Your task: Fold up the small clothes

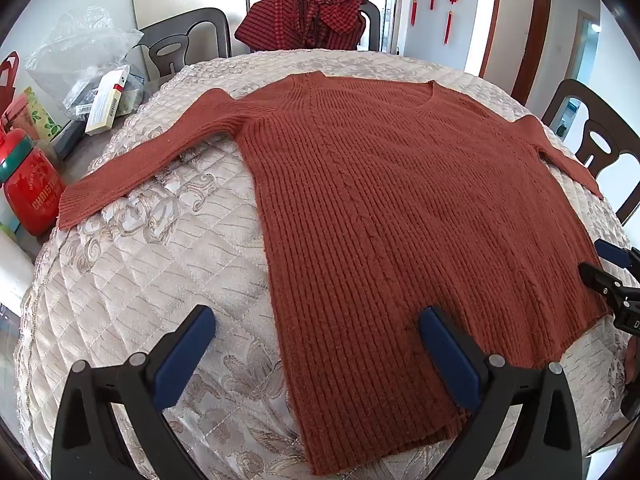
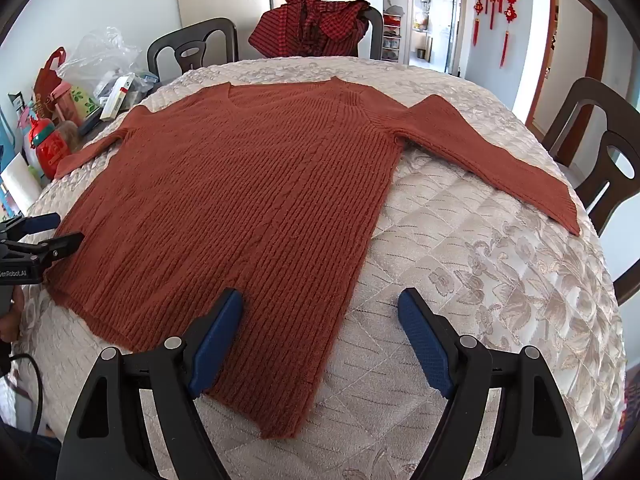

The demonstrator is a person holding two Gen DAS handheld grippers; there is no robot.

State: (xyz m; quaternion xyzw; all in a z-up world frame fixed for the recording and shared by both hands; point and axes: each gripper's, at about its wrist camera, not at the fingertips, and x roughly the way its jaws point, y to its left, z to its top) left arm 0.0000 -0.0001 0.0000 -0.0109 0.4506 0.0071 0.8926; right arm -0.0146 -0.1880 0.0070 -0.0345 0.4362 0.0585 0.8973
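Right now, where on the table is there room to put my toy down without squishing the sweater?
Two bare patches of the quilted cover are free: one between the sweater body and its left sleeve, one between the body and the right sleeve. The table's far left edge is crowded with a plastic bag, boxes and a red jar.

A rust-brown ribbed sweater [image 1: 400,208] is lying flat on the quilted worktop [image 1: 140,280], both sleeves spreading outward, neckline facing away.
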